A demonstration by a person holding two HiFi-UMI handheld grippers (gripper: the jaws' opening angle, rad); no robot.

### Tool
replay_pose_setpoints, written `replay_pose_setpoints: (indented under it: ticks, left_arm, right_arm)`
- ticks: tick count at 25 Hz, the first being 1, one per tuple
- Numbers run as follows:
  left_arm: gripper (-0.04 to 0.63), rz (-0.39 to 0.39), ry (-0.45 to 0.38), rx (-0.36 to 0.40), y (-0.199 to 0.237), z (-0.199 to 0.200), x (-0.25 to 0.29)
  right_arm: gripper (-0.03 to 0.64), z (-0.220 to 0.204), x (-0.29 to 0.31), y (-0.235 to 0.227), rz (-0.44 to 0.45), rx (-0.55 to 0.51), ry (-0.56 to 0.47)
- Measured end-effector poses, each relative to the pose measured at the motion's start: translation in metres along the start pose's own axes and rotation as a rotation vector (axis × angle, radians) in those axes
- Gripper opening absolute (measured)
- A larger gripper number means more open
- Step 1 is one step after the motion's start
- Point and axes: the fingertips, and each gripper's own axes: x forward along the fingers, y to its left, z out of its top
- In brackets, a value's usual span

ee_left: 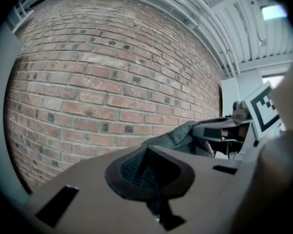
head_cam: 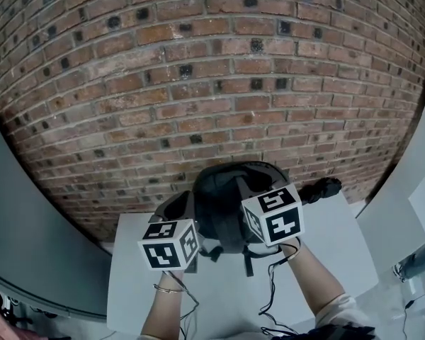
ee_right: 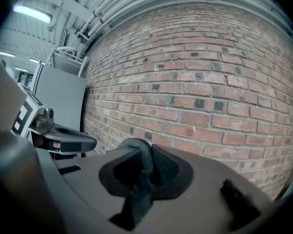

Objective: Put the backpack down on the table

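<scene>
A dark grey backpack [head_cam: 223, 197] hangs between my two grippers over the far part of the white table [head_cam: 326, 246], close to the brick wall. I cannot tell whether its bottom touches the table. My left gripper [ee_left: 146, 172] is shut on a fold of the backpack's dark fabric; in the head view it sits at the bag's left side [head_cam: 184, 211]. My right gripper [ee_right: 142, 174] is shut on a dark strap of the backpack, at the bag's right side [head_cam: 249, 193]. Loose straps [head_cam: 248, 259] dangle below the bag.
The brick wall [head_cam: 198, 83] stands right behind the table. Grey panels flank it on the left [head_cam: 28, 225] and right [head_cam: 411, 176]. A black piece [head_cam: 320, 188] lies by the bag's right side. Thin cables [head_cam: 269, 299] trail over the table's near part.
</scene>
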Motion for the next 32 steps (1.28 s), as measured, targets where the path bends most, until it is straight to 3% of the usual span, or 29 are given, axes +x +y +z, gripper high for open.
replay_pose_setpoints:
  ticks: [32]
  left_arm:
    - [0.012,-0.097,0.042,-0.043,-0.006,-0.044,-0.075]
  right_arm:
    - [0.052,-0.04,-0.062,0.069,-0.036,0.045,0.081]
